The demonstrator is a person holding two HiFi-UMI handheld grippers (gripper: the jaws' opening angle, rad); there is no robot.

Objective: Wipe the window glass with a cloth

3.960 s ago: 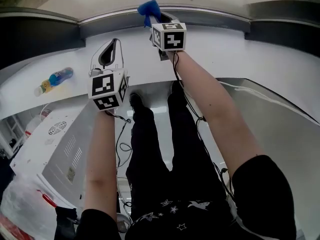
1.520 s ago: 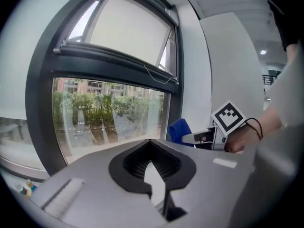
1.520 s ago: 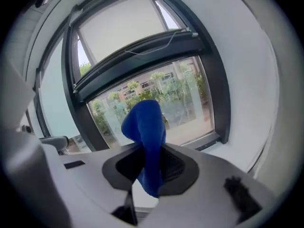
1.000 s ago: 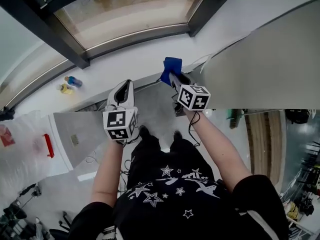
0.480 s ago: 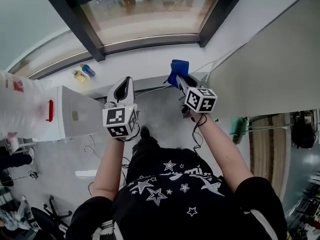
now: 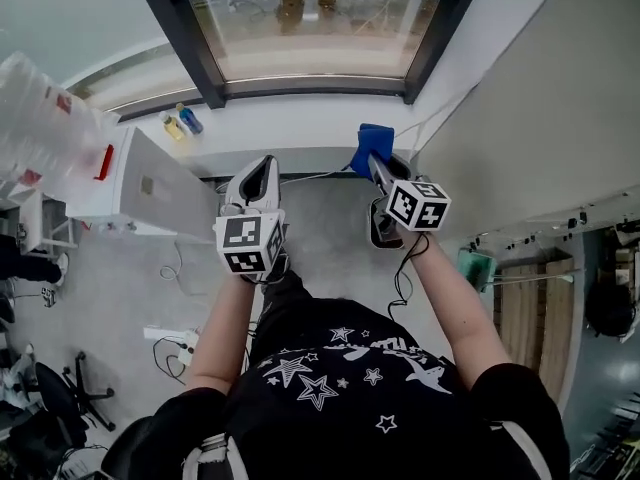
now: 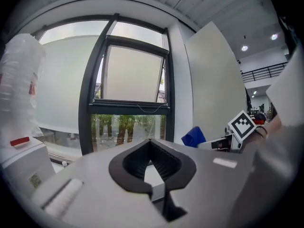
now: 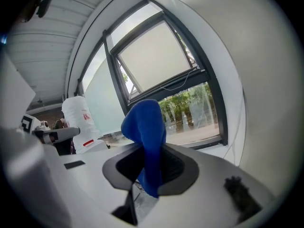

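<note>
The window glass (image 6: 315, 33) sits in a dark frame at the top centre of the head view, above a white sill. A blue cloth (image 6: 372, 146) sticks out of my right gripper (image 6: 378, 165), which is shut on it and held short of the sill. In the right gripper view the cloth (image 8: 145, 132) stands up between the jaws, with the glass (image 8: 190, 110) beyond. My left gripper (image 6: 260, 171) is beside it, shut with nothing in it. In the left gripper view its tips (image 7: 150, 141) meet before the lower pane (image 7: 128, 127), and the cloth (image 7: 193, 137) shows at right.
Two small bottles (image 6: 180, 124) stand on the sill at left. A white cabinet (image 6: 130, 183) and a bulky clear plastic bag (image 6: 40, 108) are left of me. A pale panel wall (image 6: 530, 98) rises at right. Cables and a power strip (image 6: 170, 338) lie on the floor.
The head view has swung, so the window now stands centred above both grippers and the cabinet has slid left. Both grippers keep their pose, with the cloth still in the right one.
</note>
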